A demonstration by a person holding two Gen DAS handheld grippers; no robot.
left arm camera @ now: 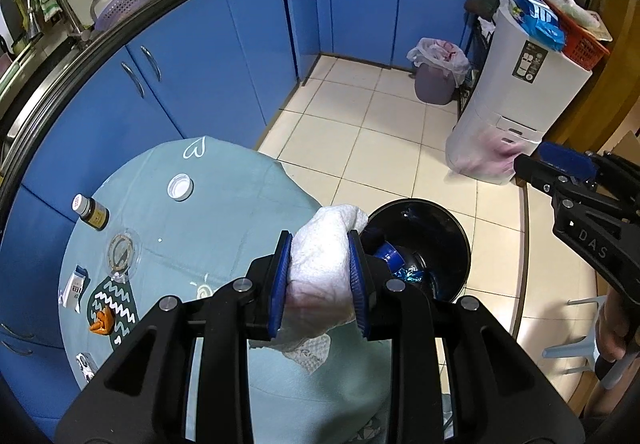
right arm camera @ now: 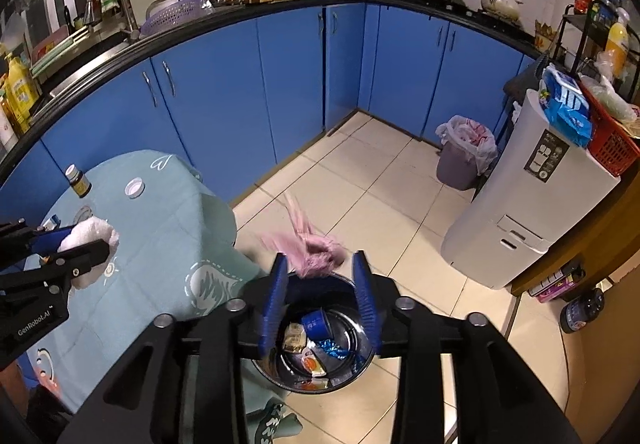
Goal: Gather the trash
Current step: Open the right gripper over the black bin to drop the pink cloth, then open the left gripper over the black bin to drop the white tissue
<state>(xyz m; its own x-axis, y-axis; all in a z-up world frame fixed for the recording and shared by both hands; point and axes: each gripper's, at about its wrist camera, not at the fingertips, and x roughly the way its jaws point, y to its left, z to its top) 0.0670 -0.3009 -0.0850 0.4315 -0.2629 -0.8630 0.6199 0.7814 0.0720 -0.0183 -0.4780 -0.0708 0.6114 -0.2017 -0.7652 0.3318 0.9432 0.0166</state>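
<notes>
My left gripper (left arm camera: 320, 240) is shut on a crumpled white paper towel (left arm camera: 320, 268), held over the table edge right beside the black bin (left arm camera: 460, 240). In the right wrist view it (right arm camera: 86, 240) shows at the left with the towel (right arm camera: 94, 232). My right gripper (right arm camera: 320, 258) stands open above the bin (right arm camera: 276, 376). A blurred pink plastic bag (right arm camera: 312, 248) hangs loose at its fingertips, and the pads do not press on it. In the bin lie a blue cup (right arm camera: 316, 324), a blue foil wrapper (right arm camera: 334, 350) and some packets.
The round table's teal cloth (left arm camera: 224, 212) carries a brown bottle (left arm camera: 91, 212), a white lid (left arm camera: 180, 187), a clear disc (left arm camera: 124, 250), a sachet (left arm camera: 74, 289) and orange peel (left arm camera: 102, 322). A lavender bin (left arm camera: 438, 70) and a white appliance (left arm camera: 516, 100) stand by blue cabinets (left arm camera: 240, 44).
</notes>
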